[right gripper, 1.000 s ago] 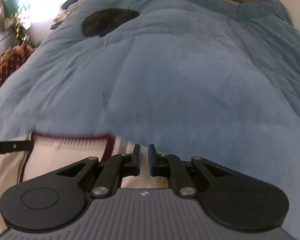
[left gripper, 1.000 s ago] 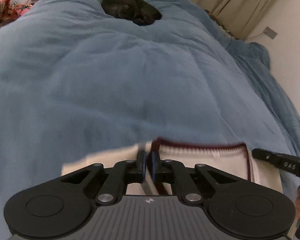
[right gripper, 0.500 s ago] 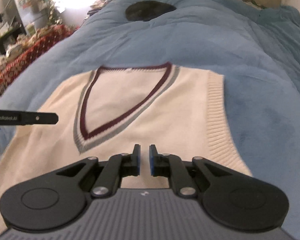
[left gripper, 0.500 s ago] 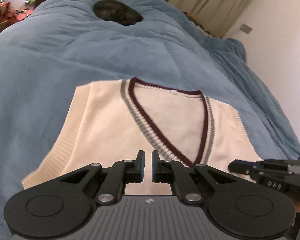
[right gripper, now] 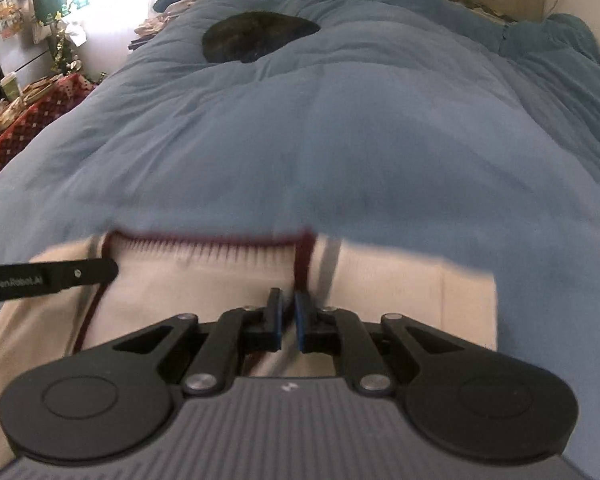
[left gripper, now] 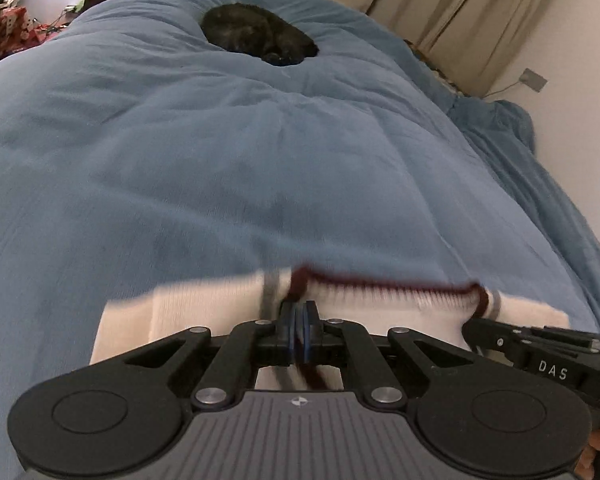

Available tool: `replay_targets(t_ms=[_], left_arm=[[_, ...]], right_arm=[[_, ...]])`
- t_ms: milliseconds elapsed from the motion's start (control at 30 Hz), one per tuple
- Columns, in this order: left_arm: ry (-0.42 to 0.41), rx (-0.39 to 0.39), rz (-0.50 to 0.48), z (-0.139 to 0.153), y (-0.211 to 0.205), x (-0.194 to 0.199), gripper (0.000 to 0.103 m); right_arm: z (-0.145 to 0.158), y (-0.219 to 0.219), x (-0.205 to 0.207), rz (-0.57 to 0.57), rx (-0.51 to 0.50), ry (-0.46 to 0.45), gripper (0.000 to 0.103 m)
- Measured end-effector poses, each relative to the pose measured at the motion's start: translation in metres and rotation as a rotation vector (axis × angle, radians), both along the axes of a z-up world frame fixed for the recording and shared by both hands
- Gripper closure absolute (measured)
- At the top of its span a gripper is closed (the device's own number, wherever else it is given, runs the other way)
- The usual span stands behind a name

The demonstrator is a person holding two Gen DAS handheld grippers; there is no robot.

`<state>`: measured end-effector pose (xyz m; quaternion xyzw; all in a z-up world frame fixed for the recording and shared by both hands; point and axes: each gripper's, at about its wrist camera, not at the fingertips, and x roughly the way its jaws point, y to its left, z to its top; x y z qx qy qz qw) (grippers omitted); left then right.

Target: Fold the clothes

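A cream knit vest (left gripper: 204, 304) with a maroon-trimmed V-neck lies across the near end of a bed covered by a blue duvet (left gripper: 228, 168). At the 12 o'clock end of the bed a black cat (left gripper: 258, 34) sleeps curled up, well apart from the vest.

The left gripper (left gripper: 299, 312) has its fingers pressed together on the neckline's left corner, the maroon trim running down between them. The right gripper (right gripper: 287, 314) sits at the neckline's other corner with a narrow gap between its fingers; motion blur hides whether it grips the trim there, so I cannot tell. Each gripper shows at the edge of the other's view, at about 4 o'clock and 9 o'clock.

The vest's neck edge is blurred, suggesting fast movement. Likely risks: the stretchy rib could slip from the right fingers, letting one shoulder sag and skewing the fold; uneven pulling could stretch the neckline; a wide sweep might disturb the cat.
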<state>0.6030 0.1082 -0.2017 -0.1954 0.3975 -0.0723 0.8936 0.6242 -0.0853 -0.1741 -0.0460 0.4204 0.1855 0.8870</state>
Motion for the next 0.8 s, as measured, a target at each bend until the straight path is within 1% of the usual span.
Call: replay_targets(t_ms=[100,133,167,267,333,367,400,467,500,567,633,667,733,800], left_arm=[[0.005,-0.012,0.003,0.003,0.004,0.020,0.099],[0.000,-0.022,0.009,0.009,0.007,0.022,0.099],[-0.021,-0.048,0.010,0.018,0.011,0.019,0.099],[-0.108,-0.094,-0.008,0.052,0.027,-0.011,0.098],[-0.097,-0.099,-0.007,0.058,0.037,-0.038,0.098],[-0.091,-0.102,-0.006,0.061,0.042,-0.052,0.098],[-0.061,-0.107,0.001,0.058,0.046,-0.064,0.098],[0.003,-0.101,0.009,0.043,0.052,-0.082,0.098],[0.028,-0.084,0.010,0.034,0.052,-0.088,0.098],[0.076,-0.073,0.035,0.014,0.053,-0.092,0.099],[0.083,-0.062,0.055,-0.001,0.055,-0.082,0.101],[0.070,-0.055,0.060,-0.003,0.055,-0.074,0.101],[0.049,-0.050,0.075,-0.007,0.056,-0.056,0.101],[0.032,-0.040,0.069,-0.009,0.056,-0.031,0.101]], right_arm=[[0.000,0.008,0.026,0.005,0.015,-0.001,0.098],[0.004,0.009,0.031,0.003,0.031,-0.004,0.098],[0.011,0.007,0.032,0.001,0.060,-0.013,0.095],[0.039,-0.009,0.011,0.010,0.106,-0.067,0.094],[0.047,-0.028,-0.013,0.000,0.097,-0.048,0.089],[0.048,-0.036,-0.025,-0.002,0.092,-0.032,0.089],[0.046,-0.043,-0.037,0.001,0.072,-0.019,0.089],[0.041,-0.053,-0.060,0.001,-0.001,-0.004,0.089],[0.037,-0.057,-0.069,-0.002,-0.027,0.007,0.089],[0.026,-0.061,-0.075,-0.013,-0.049,0.034,0.090],[0.013,-0.062,-0.069,-0.020,-0.049,0.051,0.092],[0.008,-0.062,-0.063,-0.025,-0.047,0.052,0.096],[0.002,-0.059,-0.046,-0.029,-0.047,0.033,0.099],[-0.001,-0.044,-0.022,-0.022,-0.057,0.006,0.100]])
